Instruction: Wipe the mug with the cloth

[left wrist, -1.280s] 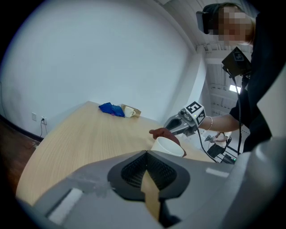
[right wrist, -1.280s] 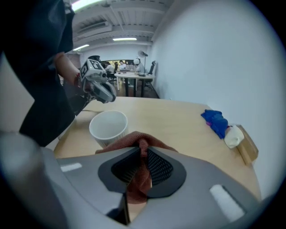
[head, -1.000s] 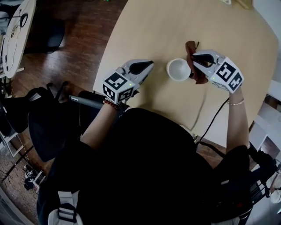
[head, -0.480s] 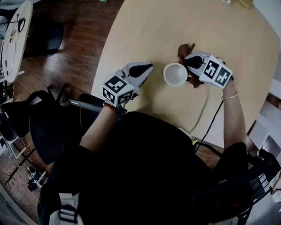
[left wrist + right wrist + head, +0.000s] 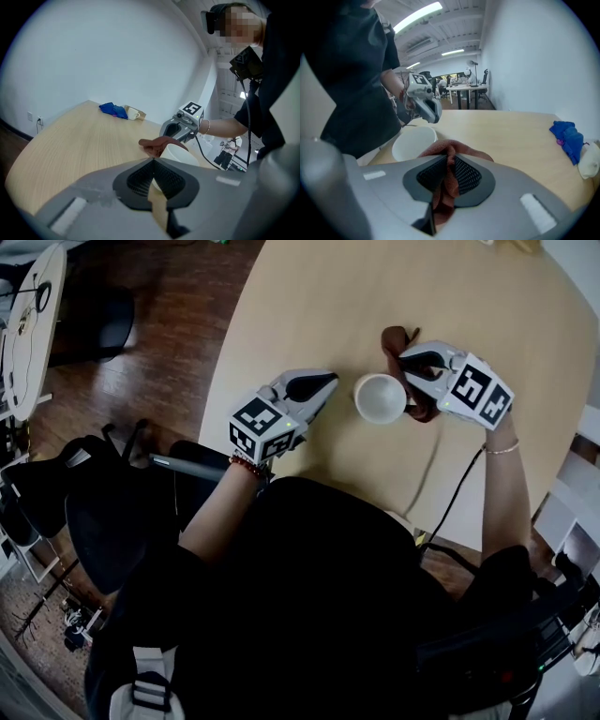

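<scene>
A person seated at a pale wooden table (image 5: 309, 296) holds a gripper in each hand, seen from above. A white mug (image 5: 380, 397) stands upright and empty on the table between the two grippers. The right gripper (image 5: 449, 165) has its jaws clamped on a reddish-brown cloth (image 5: 393, 339), which bunches up between them and hangs against the mug's far right side. The left gripper (image 5: 324, 383) sits just beside the mug on the other side, jaws pressed together with nothing between them. The mug looks ceramic: stiff, smooth, breakable and probably light while empty, so a one-sided push from the cloth could slide or tip it. Bracing its wall or rim with the left gripper would likely steady it. The cloth is soft and limp and should fold round the mug's curve easily. No handle on the mug shows in any view. The right gripper covers the spot where cloth meets mug, so actual contact cannot be confirmed. At the table's far end lie a blue cloth (image 5: 567, 135) and a second pale cup (image 5: 590, 161), partly cut off.
</scene>
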A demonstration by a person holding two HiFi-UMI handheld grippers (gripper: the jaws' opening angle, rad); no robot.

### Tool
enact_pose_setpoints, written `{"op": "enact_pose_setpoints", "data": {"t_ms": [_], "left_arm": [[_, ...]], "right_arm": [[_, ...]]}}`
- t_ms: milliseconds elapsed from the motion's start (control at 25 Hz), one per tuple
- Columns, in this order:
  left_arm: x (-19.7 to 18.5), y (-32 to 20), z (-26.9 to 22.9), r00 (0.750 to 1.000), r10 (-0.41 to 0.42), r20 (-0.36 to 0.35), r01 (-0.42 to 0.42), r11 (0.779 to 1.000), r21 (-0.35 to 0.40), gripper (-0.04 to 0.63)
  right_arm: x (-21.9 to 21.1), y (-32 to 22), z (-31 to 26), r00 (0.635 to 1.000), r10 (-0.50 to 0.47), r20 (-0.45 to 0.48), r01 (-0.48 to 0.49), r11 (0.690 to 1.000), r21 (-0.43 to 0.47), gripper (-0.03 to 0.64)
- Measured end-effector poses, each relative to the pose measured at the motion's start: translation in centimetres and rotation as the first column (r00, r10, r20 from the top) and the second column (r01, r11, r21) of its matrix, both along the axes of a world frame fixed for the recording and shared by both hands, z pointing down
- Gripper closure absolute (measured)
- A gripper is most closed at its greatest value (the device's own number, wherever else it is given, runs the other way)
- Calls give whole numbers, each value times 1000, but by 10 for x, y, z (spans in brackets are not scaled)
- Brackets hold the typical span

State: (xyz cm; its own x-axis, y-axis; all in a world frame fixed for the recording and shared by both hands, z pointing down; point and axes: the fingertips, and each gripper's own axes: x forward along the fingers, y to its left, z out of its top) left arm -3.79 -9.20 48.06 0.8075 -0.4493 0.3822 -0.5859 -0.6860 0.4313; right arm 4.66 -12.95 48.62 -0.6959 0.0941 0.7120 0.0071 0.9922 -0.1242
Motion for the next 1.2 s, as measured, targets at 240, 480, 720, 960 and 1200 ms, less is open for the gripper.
{"op": "enact_pose_setpoints", "data": {"t_ms": [240, 480, 720, 960, 1200], "left_arm": [[-9, -3, 3, 999, -23, -23, 23, 1000, -9, 595], [-19, -3, 8, 997, -66, -37, 65, 998, -20, 595], [-34, 2, 14, 994, -107, -37, 106, 994, -28, 595], [-41, -1, -1, 993, -109, -46, 109, 994, -7, 595], [-39, 2, -13, 994, -90, -61, 92, 995, 30, 595]], "right_arm": [[-17, -3, -10, 996, -92, -11, 92, 996, -13, 568], [-22, -5, 19, 991, -133, -19, 130, 987, -94, 568], [-24, 0, 47, 986, -147, -79, 140, 986, -91, 568], [-16, -11, 39, 993, 3, -120, 2, 999, 46, 568], [41, -9, -44, 964, 265, 25, -264, 943, 203, 568]]}}
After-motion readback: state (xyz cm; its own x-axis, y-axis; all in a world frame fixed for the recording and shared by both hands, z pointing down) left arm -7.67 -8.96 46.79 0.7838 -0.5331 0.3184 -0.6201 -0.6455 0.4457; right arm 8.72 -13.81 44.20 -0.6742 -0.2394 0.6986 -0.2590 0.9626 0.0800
